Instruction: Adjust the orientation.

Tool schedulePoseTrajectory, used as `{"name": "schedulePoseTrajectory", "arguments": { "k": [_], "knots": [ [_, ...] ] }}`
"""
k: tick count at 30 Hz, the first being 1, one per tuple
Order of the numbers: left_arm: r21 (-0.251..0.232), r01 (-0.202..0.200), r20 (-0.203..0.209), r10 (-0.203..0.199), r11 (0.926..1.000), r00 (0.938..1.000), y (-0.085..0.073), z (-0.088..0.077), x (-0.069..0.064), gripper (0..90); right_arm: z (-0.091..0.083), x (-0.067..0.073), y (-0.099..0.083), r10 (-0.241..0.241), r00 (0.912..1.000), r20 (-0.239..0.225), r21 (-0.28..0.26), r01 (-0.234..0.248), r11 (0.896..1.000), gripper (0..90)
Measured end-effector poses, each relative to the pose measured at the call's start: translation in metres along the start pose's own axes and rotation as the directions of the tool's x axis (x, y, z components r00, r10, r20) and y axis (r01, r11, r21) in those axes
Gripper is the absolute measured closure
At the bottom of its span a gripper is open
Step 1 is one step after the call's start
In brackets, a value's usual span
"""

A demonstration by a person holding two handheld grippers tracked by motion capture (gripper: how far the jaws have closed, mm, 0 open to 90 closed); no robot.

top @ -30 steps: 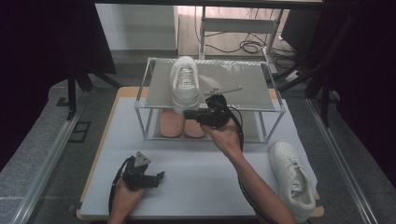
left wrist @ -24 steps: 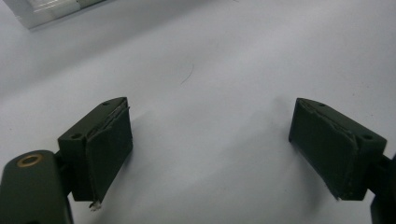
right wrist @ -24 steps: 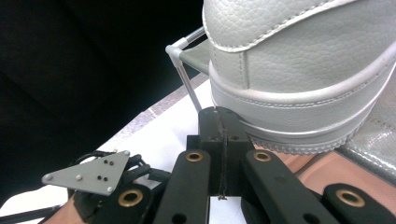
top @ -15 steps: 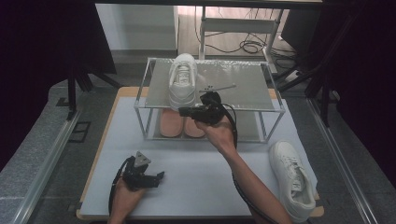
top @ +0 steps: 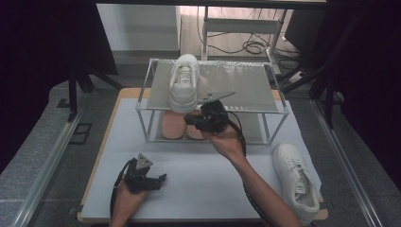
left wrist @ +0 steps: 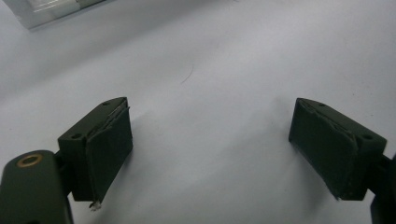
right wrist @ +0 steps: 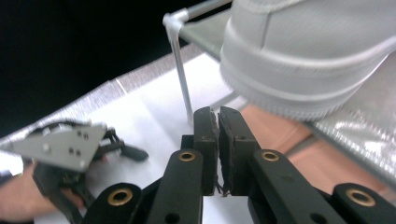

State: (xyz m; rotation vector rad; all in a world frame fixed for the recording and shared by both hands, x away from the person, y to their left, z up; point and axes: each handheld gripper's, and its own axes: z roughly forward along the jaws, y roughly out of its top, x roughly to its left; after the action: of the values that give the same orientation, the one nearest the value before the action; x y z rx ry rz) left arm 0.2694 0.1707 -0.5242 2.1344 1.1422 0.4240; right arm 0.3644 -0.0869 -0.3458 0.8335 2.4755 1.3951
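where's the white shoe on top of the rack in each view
High view: the white shoe lies on the rack's top shelf, left of centre, heel overhanging the front edge.
Left gripper view: not in it.
Right gripper view: its heel is at upper right, above the jaws.
Shared landmark: the rack, whose corner post stands beside the heel.

A white sneaker [top: 183, 82] sits on the silvery-grey top of a metal-framed rack [top: 255, 87], with a pair of salmon-pink soles [top: 180, 126] on the shelf beneath it and a second white sneaker [top: 295, 180] lying to the right of the rack. The mat [top: 208, 177] under the rack is pale grey-white, edged by a tan wooden tabletop [top: 124, 93]. Both the left gripper [top: 158, 180] and the right gripper [top: 190, 119] in front of the rack are black, each carrying a grey plate.
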Motion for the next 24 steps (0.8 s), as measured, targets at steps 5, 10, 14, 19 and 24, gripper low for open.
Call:
{"name": "schedulePoseTrajectory", "arguments": {
  "k": [5,10,14,19,24],
  "knots": [
    [0.0,0.001,0.0,-0.001,1.0,1.0,0.0,0.0,0.0,13.4,-0.003,0.0,-0.014,-0.021,0.9996,0.019,0.049,0.02,0.999,78.0],
    [0.001,0.001,0.001,-0.001,1.0,1.0,0.0,0.0,0.0,13.3,-0.007,-0.003,-0.03,-0.014,0.9994,0.032,0.085,0.011,0.996,69.4],
    [0.001,0.0,0.0,0.0,1.0,1.0,0.0,0.0,0.0,13.3,-0.012,-0.007,-0.041,-0.007,0.9992,0.039,0.109,0.003,0.994,64.0],
    [0.001,0.0,0.0,0.0,1.0,1.0,0.0,0.0,0.0,13.3,-0.02,-0.013,-0.055,-0.003,0.9988,0.048,0.139,-0.004,0.99,61.8],
    [0.001,0.001,0.001,-0.001,1.0,1.0,0.0,0.0,0.0,13.3,-0.027,-0.019,-0.069,-0.001,0.9976,0.069,0.168,-0.01,0.986,57.2]
  ]
}}
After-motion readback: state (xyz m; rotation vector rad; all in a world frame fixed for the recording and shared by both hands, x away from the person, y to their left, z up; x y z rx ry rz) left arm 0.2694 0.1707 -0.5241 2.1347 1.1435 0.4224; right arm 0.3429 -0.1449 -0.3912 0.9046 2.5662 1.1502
